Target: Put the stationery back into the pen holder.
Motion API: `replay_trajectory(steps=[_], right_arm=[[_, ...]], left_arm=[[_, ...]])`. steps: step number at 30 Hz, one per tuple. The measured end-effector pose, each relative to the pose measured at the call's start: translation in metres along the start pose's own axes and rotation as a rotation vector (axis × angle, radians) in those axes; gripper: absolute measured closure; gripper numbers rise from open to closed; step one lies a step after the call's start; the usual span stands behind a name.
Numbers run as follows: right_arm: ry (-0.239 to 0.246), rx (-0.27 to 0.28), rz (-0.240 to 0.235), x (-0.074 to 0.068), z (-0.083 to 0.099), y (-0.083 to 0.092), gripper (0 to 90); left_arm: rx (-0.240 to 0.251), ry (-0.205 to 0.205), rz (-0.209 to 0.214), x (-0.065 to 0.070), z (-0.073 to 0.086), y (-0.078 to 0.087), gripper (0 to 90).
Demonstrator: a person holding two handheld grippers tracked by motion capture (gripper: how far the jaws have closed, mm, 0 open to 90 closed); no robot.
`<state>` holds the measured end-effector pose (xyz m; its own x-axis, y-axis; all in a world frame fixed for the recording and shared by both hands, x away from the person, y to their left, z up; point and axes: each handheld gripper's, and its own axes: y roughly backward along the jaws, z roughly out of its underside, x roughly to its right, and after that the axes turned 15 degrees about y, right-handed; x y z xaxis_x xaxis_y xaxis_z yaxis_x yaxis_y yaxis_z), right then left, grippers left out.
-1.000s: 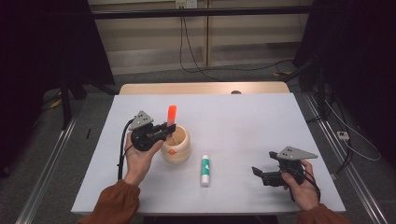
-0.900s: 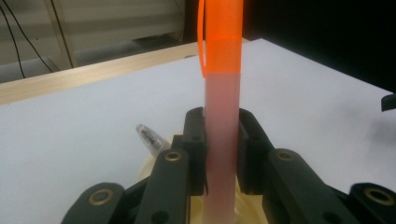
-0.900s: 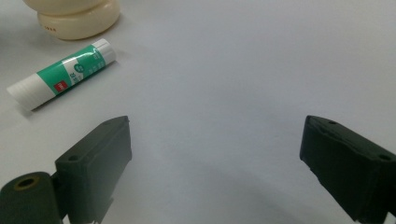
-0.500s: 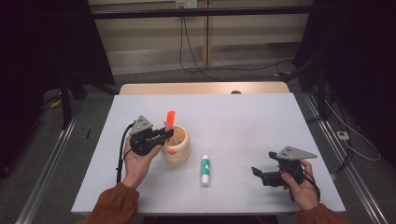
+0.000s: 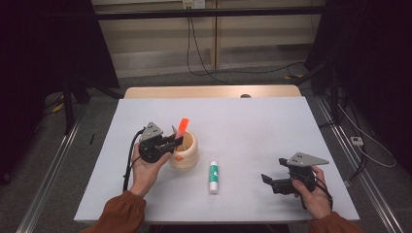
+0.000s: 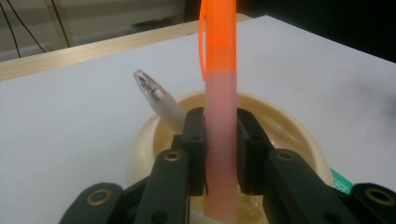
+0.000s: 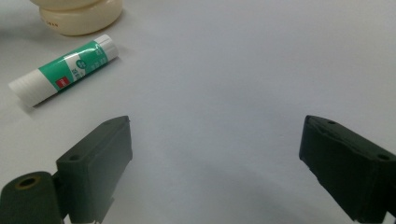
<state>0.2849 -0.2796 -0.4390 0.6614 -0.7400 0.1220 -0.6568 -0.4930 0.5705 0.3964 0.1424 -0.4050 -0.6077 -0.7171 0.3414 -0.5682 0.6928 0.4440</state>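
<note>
My left gripper is shut on an orange highlighter, holding it upright with its lower end inside a cream round pen cup. A clear-tipped pen leans in the cup too. A green-and-white glue stick lies flat on the white table right of the cup. My right gripper rests near the table's front right, jaws wide open with nothing between them, pointing left toward the glue stick.
A wooden strip runs along the table's far edge. Dark floor, metal rails and cables surround the table. Bare white surface lies between the glue stick and my right gripper.
My left gripper has lowered the orange highlighter a little, so its lower end now sits deeper in the cup. The right gripper has not moved.
</note>
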Motion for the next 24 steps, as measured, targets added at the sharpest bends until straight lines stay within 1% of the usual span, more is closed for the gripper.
replay_trajectory(steps=[1, 2, 4, 6, 9, 11, 12, 16, 17, 18, 19, 22, 23, 24], right_arm=[[0.0, 0.0, -0.001, 0.0, 0.0, 0.0, 9.3], [0.0, 0.0, -0.002, 0.0, 0.0, 0.0, 9.3], [0.0, 0.001, -0.001, 0.0, 0.0, 0.0, 9.3], [0.001, -0.001, -0.001, 0.0, 0.0, 0.0, 9.3], [0.001, -0.001, -0.001, 0.0, 0.0, 0.0, 9.3], [0.002, -0.004, -0.002, 0.0, 0.0, 0.0, 9.4], [0.002, -0.004, -0.001, 0.0, 0.0, 0.0, 9.3], [-0.001, -0.002, -0.003, 0.0, 0.0, 0.0, 9.4], [0.001, -0.003, -0.003, 0.0, 0.0, 0.0, 9.4], [-0.001, -0.002, -0.004, 0.0, 0.0, 0.0, 9.3], [-0.001, -0.002, -0.004, 0.0, 0.0, 0.0, 9.3], [0.0, -0.003, -0.002, 0.0, 0.0, 0.0, 9.4], [0.0, -0.003, -0.003, -0.001, 0.0, 0.0, 9.3], [0.0, -0.002, -0.003, -0.001, 0.0, 0.0, 9.3]], left_arm=[[-0.009, -0.006, 0.002, 0.0, 0.0, -0.001, 76.7], [-0.006, -0.019, -0.007, 0.002, 0.001, -0.001, 76.6], [-0.008, -0.022, -0.009, 0.002, 0.001, -0.001, 76.6], [-0.011, -0.02, -0.002, 0.003, 0.001, -0.002, 76.4], [-0.013, -0.02, 0.003, 0.004, 0.001, -0.002, 73.6], [-0.023, -0.043, -0.004, 0.006, 0.001, -0.003, 73.4], [-0.023, -0.043, -0.004, 0.006, 0.001, -0.003, 72.9], [-0.015, -0.028, 0.006, 0.006, 0.001, 0.0, 65.8], [-0.004, -0.028, 0.016, 0.005, 0.0, 0.004, 64.3], [-0.004, -0.028, 0.016, 0.005, 0.0, 0.004, 62.9], [0.01, -0.025, 0.025, 0.006, -0.001, 0.008, 60.9], [0.021, -0.026, 0.025, 0.006, -0.002, 0.012, 54.6], [0.023, -0.018, 0.027, 0.007, -0.003, 0.013, 51.9], [0.023, -0.024, 0.009, 0.007, -0.003, 0.015, 48.4]])
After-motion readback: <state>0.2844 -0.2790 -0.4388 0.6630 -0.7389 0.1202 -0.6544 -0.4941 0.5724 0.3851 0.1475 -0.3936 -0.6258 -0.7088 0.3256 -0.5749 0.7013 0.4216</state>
